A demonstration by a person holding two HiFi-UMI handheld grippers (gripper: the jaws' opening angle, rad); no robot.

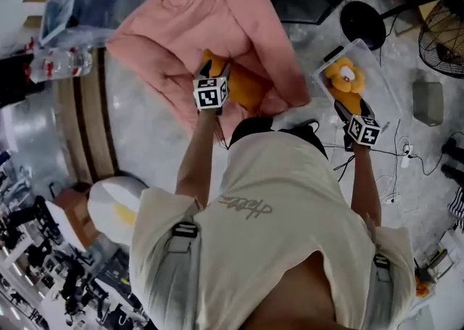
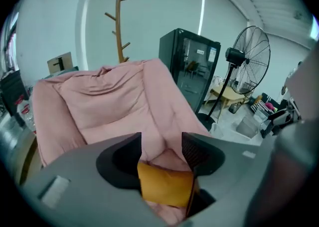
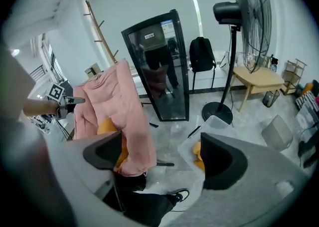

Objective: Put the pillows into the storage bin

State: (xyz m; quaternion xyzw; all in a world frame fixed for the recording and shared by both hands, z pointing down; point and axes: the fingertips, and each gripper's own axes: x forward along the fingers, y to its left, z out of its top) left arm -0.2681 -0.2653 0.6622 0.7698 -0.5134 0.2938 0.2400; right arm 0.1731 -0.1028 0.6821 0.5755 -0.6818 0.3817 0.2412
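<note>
An orange pillow [image 1: 245, 88] lies in the fold of a pink quilt [image 1: 210, 24] draped over a seat. My left gripper [image 1: 213, 69] hangs right over it, jaws apart. In the left gripper view the orange pillow [image 2: 164, 186] shows in the gap of the left gripper [image 2: 164, 147], with no pad pressing on it. A clear storage bin [image 1: 373, 78] stands on the floor to the right and holds an orange plush pillow [image 1: 344, 75]. My right gripper [image 1: 349, 109] stands open and empty beside the bin. From the right gripper [image 3: 162, 158] I see the bin [image 3: 218, 122] ahead.
A white and yellow cushion [image 1: 116, 205] lies at the lower left. Cables [image 1: 395, 158] trail over the floor by the bin. A black glass cabinet [image 3: 159, 66], a standing fan [image 3: 234, 16] and a low wooden table [image 3: 259, 79] stand beyond. A pack of bottles [image 1: 61, 64] lies at the left.
</note>
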